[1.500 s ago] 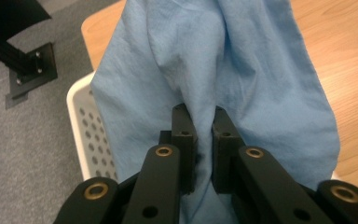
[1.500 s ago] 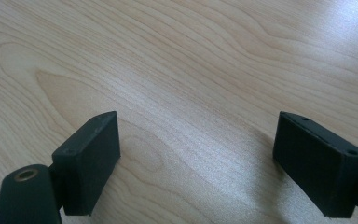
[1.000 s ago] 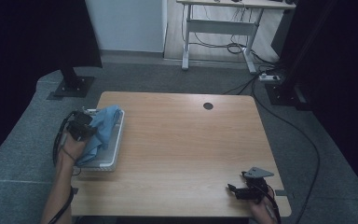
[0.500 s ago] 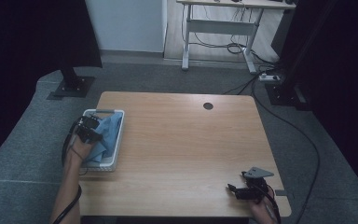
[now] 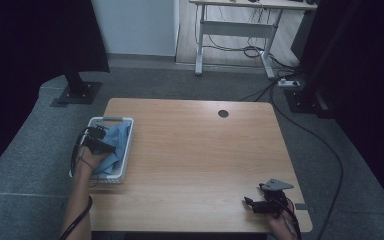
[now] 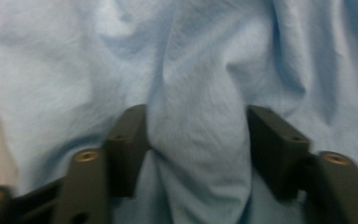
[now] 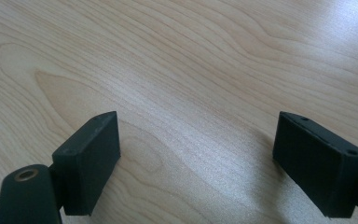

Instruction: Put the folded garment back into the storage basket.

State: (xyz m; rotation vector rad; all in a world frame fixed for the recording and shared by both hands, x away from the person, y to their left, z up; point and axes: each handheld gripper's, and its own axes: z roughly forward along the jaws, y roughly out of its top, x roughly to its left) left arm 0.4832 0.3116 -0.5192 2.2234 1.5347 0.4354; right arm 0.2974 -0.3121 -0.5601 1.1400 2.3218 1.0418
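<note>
On the left edge of the wooden table (image 5: 195,155) sits a pale mesh basket (image 5: 126,150), and a light blue cloth (image 5: 117,145) lies bundled inside it, reaching toward the basket's far end. The person's left hand brings the left gripper (image 5: 97,142) down into the basket over that cloth. From the left gripper view, its jaws have just been opening and now stand partly apart, with a raised fold of the cloth (image 6: 200,154) between them; the fold touches the inner faces but looks loose, not pinched. At the near right corner of the table the right gripper (image 5: 252,204) rests low over bare wood (image 7: 191,70), jaws spread wide with nothing between them.

The step in hand looks like letting the cloth go into the basket. To do it well, the jaws should open enough that the soft fabric falls clear of both pads, since it could cling and ride back up. Lifting straight out, clear of the basket rim, would likely keep the cloth settled inside rather than draped over the edge
</note>
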